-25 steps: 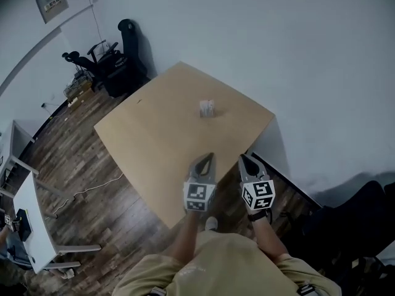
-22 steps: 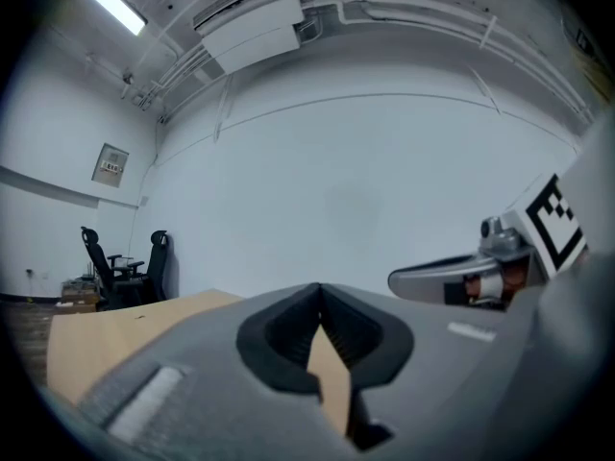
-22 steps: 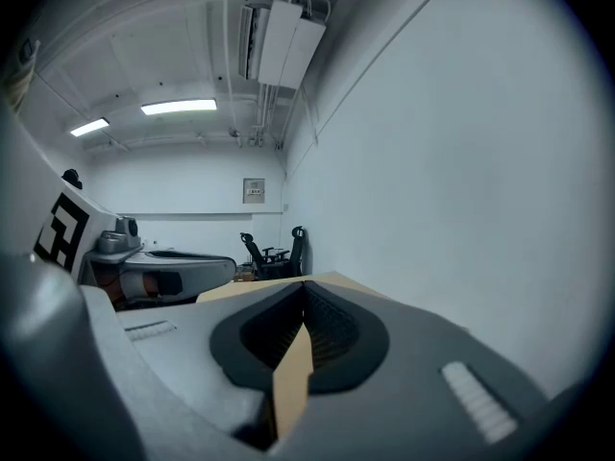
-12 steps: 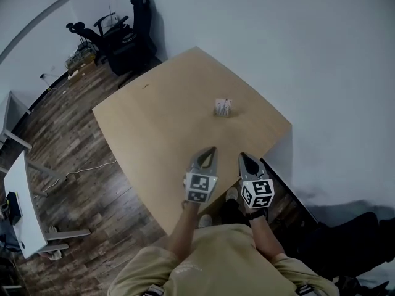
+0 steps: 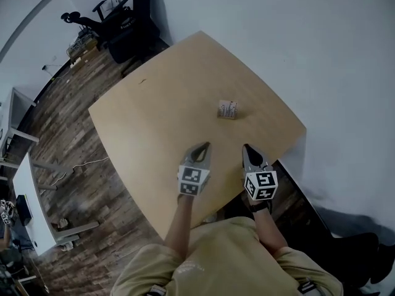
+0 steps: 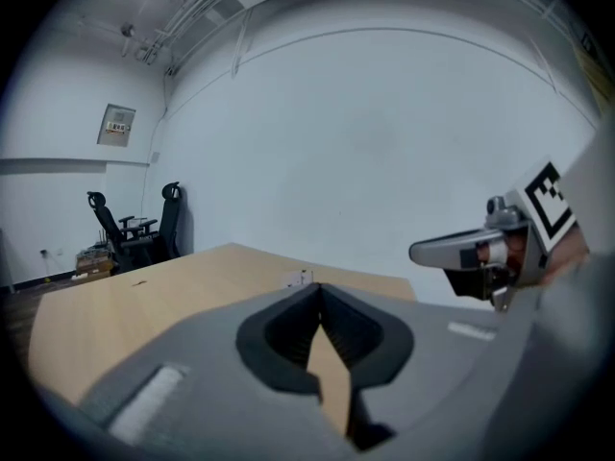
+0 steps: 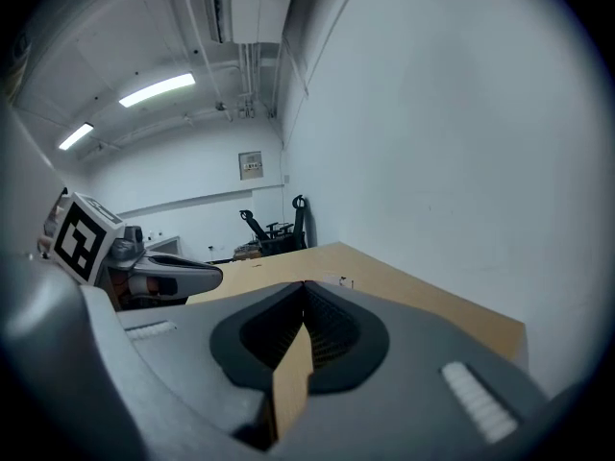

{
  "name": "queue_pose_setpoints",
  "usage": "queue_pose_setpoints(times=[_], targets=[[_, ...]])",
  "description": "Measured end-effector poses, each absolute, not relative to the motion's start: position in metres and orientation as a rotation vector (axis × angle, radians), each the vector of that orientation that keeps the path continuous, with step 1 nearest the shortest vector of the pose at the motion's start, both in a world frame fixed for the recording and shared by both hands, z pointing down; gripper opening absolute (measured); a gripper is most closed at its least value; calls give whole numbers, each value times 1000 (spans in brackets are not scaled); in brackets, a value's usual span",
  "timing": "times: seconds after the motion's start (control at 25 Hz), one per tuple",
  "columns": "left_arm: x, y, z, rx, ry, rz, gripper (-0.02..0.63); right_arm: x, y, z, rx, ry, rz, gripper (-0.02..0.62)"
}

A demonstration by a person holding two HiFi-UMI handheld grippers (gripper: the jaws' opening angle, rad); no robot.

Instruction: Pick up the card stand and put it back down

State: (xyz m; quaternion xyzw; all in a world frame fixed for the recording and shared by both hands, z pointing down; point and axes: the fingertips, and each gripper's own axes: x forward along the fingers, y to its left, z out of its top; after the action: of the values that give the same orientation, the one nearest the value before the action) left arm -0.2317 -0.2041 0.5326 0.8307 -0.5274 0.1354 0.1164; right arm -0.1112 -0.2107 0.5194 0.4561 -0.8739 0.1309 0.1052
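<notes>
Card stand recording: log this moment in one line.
phase: pre-grasp | card stand: on table, untouched | left tongs: shut, empty | right tongs: shut, empty

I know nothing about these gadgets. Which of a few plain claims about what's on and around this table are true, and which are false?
1. The card stand sits on the table. True.
2. The left gripper holds the card stand. False: its jaws are together with nothing in them, and the stand is well apart from it.
3. The right gripper is shut too. True.
4. Many things clutter the table. False: only the card stand shows on it.
5. Black chairs stand by the wall beyond the table. True.
</notes>
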Motion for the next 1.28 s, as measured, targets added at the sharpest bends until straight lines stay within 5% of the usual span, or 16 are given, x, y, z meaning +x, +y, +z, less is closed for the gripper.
queue_pose_setpoints(times=[0.32,1.28], targets=[[-239,-293,585,2364,-1484,472,14,-88,-293,566,1325,-2535,496,5],[-193,-442,741,2619,-833,850,365,-80,-402,696,1418,-2416,749,5]])
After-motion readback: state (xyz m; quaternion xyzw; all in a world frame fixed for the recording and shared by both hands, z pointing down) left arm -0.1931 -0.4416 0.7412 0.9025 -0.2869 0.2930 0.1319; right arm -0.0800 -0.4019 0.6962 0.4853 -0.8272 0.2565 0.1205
